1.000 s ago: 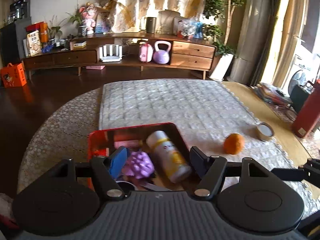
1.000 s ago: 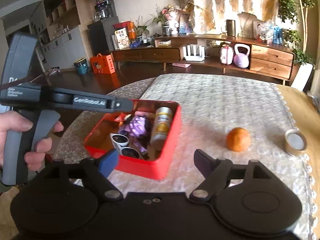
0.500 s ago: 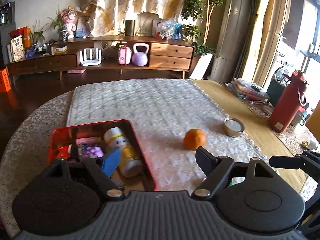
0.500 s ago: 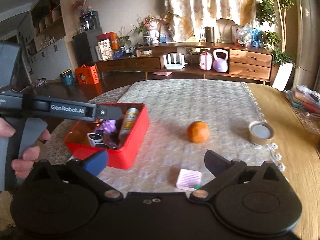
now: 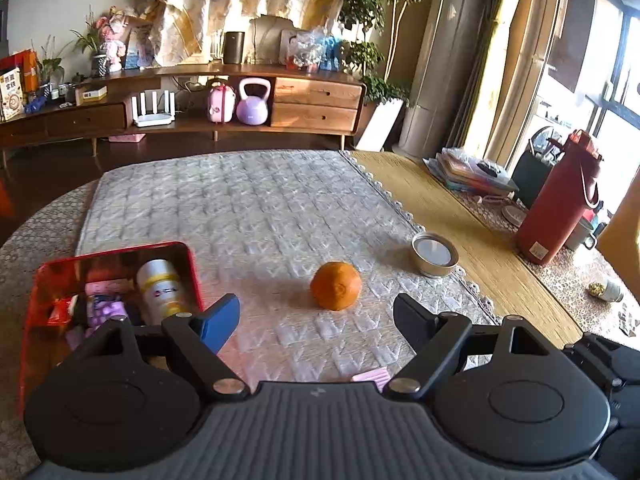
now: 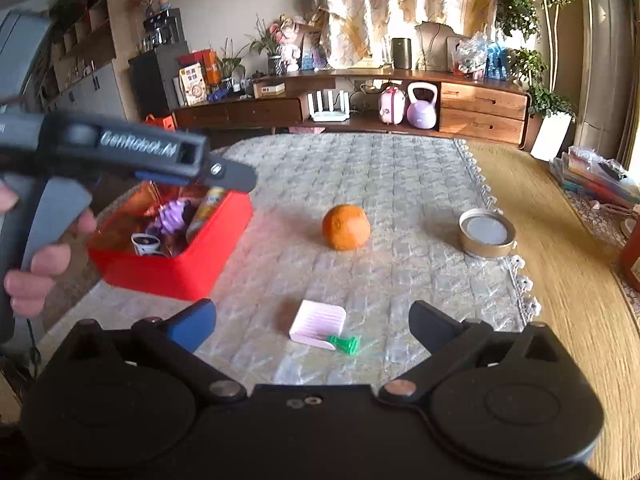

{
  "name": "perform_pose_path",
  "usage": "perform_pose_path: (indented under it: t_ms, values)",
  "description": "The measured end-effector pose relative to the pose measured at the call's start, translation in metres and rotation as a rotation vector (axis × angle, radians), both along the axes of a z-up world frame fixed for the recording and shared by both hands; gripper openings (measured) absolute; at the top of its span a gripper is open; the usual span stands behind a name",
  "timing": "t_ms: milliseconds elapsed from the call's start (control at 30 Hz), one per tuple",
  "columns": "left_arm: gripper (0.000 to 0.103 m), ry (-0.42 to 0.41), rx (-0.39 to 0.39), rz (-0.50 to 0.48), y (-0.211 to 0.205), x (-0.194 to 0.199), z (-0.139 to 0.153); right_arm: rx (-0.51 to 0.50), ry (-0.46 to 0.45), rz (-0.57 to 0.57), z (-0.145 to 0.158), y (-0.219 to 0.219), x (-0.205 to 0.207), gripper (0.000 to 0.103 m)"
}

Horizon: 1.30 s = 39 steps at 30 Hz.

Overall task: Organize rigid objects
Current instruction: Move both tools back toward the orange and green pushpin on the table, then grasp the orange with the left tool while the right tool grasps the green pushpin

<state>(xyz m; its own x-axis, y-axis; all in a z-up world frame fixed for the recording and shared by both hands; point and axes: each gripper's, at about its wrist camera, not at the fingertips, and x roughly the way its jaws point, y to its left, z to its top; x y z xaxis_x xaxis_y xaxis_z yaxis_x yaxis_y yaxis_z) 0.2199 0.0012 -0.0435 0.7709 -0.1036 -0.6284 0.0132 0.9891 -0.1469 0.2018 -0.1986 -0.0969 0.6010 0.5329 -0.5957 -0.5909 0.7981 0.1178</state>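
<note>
An orange (image 5: pixel 336 286) lies on the quilted mat, just beyond my left gripper (image 5: pixel 314 312). Its jaws are opening and nothing is between them. The red box (image 5: pixel 188 252) stands to its left, holding a white and yellow bottle (image 5: pixel 162 286) and several small items. In the right wrist view my right gripper (image 6: pixel 312 316) is open wide and holds nothing. It hovers over a pink ridged piece (image 6: pixel 318 322) and a small green piece (image 6: pixel 348 345). Beyond them are the orange (image 6: pixel 346 227) and a round tin (image 6: pixel 486 238). The left gripper's body (image 6: pixel 152 148), held by a hand (image 6: pixel 36 276), hangs over the red box (image 6: pixel 160 272).
A red flask (image 5: pixel 556 208), a small jar on its side (image 5: pixel 606 290) and a stack of books (image 5: pixel 468 172) sit on the wooden table to the right of the mat. A long sideboard (image 5: pixel 316 98) stands against the far wall.
Both views have swung right: the red box slid to the left and the orange came to the middle. The pink and green pieces came into view. Both grippers' jaws spread wider.
</note>
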Motion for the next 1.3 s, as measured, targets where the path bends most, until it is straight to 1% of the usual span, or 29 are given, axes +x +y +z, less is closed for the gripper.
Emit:
perform_pose_path:
  t_ms: [267, 367, 400, 433, 467, 533, 600, 667, 800, 933, 1000, 1067, 1133, 1200, 1300]
  values:
    - [0.084, 0.029, 0.000, 0.007, -0.011, 0.029, -0.020, -0.029, 0.023, 0.026, -0.027, 0.003, 0.009, 0.103]
    - [0.084, 0.043, 0.003, 0.012, -0.014, 0.040, -0.028, -0.030, 0.024, 0.034, -0.034, 0.002, 0.012, 0.101]
    - [0.084, 0.047, 0.004, 0.010, -0.015, 0.043, -0.031, -0.030, 0.025, 0.039, -0.036, 0.001, 0.014, 0.098]
    - [0.084, 0.050, 0.005, 0.009, -0.016, 0.046, -0.033, -0.031, 0.027, 0.048, -0.038, 0.000, 0.015, 0.096]
    - [0.084, 0.052, 0.008, 0.006, -0.017, 0.050, -0.035, -0.035, 0.029, 0.060, -0.040, -0.001, 0.018, 0.091]
    - [0.084, 0.055, 0.010, 0.002, -0.019, 0.057, -0.040, -0.051, 0.030, 0.081, -0.043, -0.003, 0.023, 0.086]
    - [0.084, 0.061, 0.011, 0.000, -0.021, 0.064, -0.045, -0.076, 0.030, 0.108, -0.048, -0.004, 0.031, 0.076]
    - [0.084, 0.064, 0.011, -0.005, -0.022, 0.070, -0.049, -0.101, 0.032, 0.124, -0.053, -0.004, 0.039, 0.071]
    - [0.084, 0.076, 0.025, -0.007, -0.027, 0.083, -0.059, -0.127, 0.043, 0.167, -0.061, -0.003, 0.052, 0.049]
    - [0.084, 0.090, 0.039, -0.015, -0.032, 0.095, -0.068, -0.134, 0.033, 0.206, -0.065, -0.001, 0.058, 0.042]
    - [0.084, 0.093, 0.053, -0.019, -0.034, 0.101, -0.073, -0.128, 0.032, 0.225, -0.065, 0.000, 0.060, 0.035]
    - [0.084, 0.096, 0.061, -0.023, -0.036, 0.107, -0.076, -0.124, 0.032, 0.245, -0.065, 0.000, 0.061, 0.030]
    - [0.084, 0.101, 0.068, -0.024, -0.038, 0.113, -0.081, -0.141, 0.008, 0.259, -0.066, 0.002, 0.058, 0.027]
    - [0.084, 0.112, 0.079, -0.022, -0.040, 0.118, -0.086, -0.146, -0.004, 0.266, -0.066, 0.003, 0.056, 0.019]
    - [0.084, 0.120, 0.091, -0.021, -0.041, 0.123, -0.093, -0.137, -0.005, 0.268, -0.067, 0.002, 0.055, 0.015]
